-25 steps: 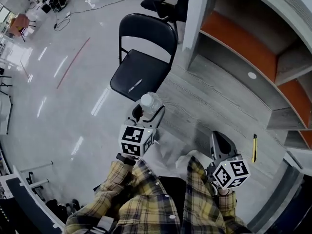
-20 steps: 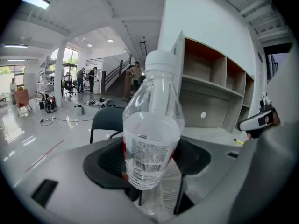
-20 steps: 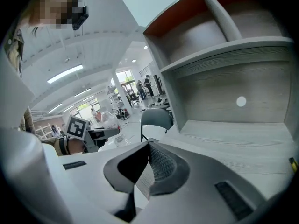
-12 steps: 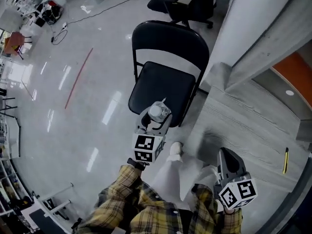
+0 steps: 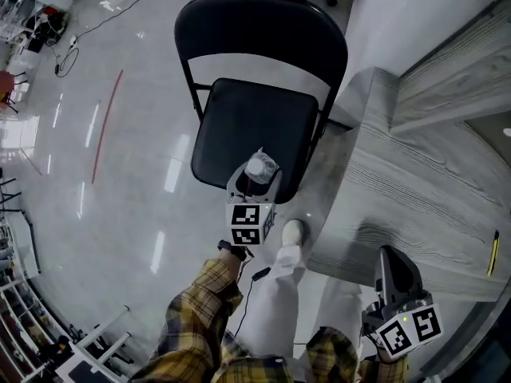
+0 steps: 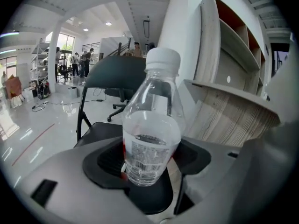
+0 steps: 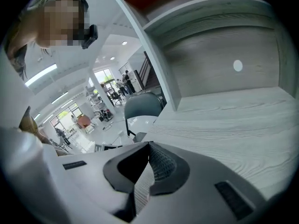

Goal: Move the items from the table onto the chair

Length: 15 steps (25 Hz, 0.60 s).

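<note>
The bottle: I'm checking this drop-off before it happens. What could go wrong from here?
The left gripper holds the bottle low, near its base, so it might tip in the grip. In the head view it looks to be over the front edge of the chair seat; released there, it could topple off onto the floor.

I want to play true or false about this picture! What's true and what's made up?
1. The left gripper holds a clear bottle. True.
2. The bottle's cap is red. False: it is white.
3. The right gripper holds a cup. False: its jaws are shut on nothing.
4. The chair has a black seat. True.
5. A yellow tool lies on the chair. False: it lies on the table.
</note>
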Each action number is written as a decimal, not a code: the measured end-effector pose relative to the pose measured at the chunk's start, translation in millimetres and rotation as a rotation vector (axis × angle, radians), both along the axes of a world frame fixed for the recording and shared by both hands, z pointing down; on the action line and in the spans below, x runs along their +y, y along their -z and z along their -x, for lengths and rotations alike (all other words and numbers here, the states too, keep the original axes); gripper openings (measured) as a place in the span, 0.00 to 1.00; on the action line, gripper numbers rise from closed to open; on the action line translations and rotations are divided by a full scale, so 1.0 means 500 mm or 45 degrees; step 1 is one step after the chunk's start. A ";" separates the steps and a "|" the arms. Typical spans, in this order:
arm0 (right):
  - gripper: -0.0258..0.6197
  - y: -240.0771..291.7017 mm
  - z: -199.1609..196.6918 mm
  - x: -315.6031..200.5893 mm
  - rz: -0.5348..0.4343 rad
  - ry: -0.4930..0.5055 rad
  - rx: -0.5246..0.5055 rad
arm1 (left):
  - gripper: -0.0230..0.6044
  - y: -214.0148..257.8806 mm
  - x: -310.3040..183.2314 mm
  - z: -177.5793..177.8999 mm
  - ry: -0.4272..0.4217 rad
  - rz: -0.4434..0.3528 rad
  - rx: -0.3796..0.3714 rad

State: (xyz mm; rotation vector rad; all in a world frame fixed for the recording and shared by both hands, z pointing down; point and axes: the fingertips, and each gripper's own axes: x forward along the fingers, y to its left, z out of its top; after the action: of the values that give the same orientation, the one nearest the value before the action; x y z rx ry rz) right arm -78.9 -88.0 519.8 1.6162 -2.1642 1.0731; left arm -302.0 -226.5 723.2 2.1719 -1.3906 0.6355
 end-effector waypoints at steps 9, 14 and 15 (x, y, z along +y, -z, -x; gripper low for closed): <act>0.07 -0.031 -0.025 0.043 0.013 -0.087 -0.006 | 0.53 -0.164 0.014 -0.004 -0.058 0.102 -0.103; 0.07 -0.034 -0.039 0.065 0.020 -0.140 -0.024 | 0.54 -0.172 0.017 -0.011 -0.041 0.122 -0.113; 0.07 -0.033 -0.041 0.067 0.018 -0.150 -0.028 | 0.54 -0.172 0.021 -0.012 -0.044 0.130 -0.116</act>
State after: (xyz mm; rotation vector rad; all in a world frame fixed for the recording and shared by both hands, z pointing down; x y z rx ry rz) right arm -58.5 -54.6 536.1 1.7524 -2.0927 1.1413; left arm -296.2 -216.2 809.4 2.1136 -1.3382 0.8101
